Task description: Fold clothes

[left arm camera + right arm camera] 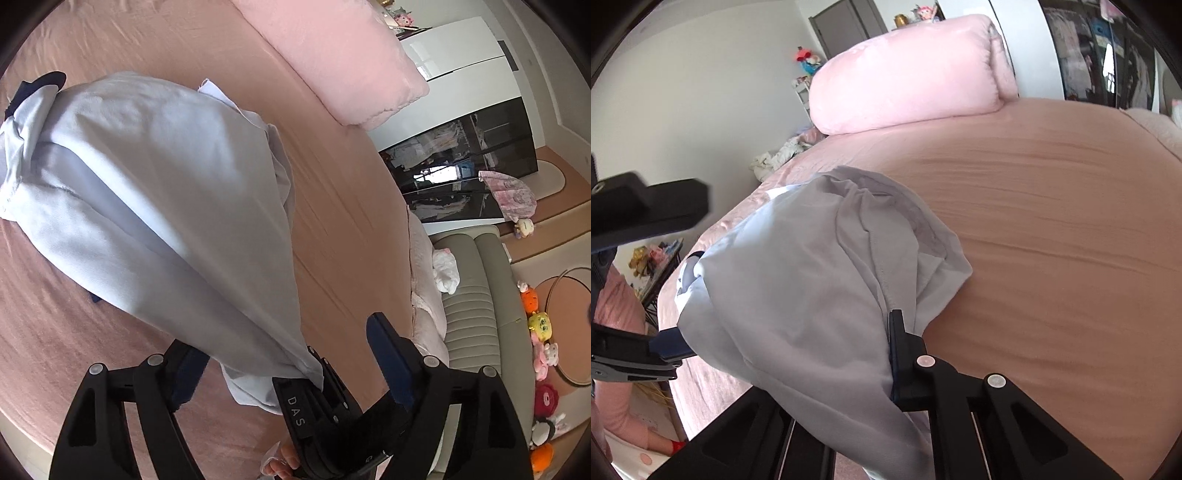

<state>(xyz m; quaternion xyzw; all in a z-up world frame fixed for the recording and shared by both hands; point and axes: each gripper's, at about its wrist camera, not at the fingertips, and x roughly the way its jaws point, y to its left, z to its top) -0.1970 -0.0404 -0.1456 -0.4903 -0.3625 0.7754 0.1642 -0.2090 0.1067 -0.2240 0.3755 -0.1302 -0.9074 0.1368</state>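
Left wrist view: the left gripper (pixel 288 369) has its two black fingers spread wide, their dark blue pads well apart and closed on nothing. Between them, at 6 o'clock, a second black gripper body marked "DAS" reaches in; this is the right gripper (pixel 320 373), and its tip is pinching a gathered corner of the garment (pixel 155 192). The garment is a pale bluish-white knit, soft and matte, drawn taut into a long cone that widens toward 10 o'clock. There its broad end lies crumpled on the bed sheet (pixel 351 229), with a scrap of navy trim showing at the edge. The sheet is dusty pink with fine woven ripples. A plump, fuzzy pink pillow (pixel 332 55) lies at 1 o'clock.

In the right wrist view the right gripper (pixel 892 354) holds the garment (pixel 798 295), which drapes over and hides the left-hand finger. How tightly the jaws meet cannot be told here, though the cloth bunches against the right-hand pad. Stitched hems and rounded folds spill toward 2 o'clock onto the bed sheet (pixel 1052 240). The left gripper (pixel 665 347) shows at 9 o'clock, just beside the cloth.
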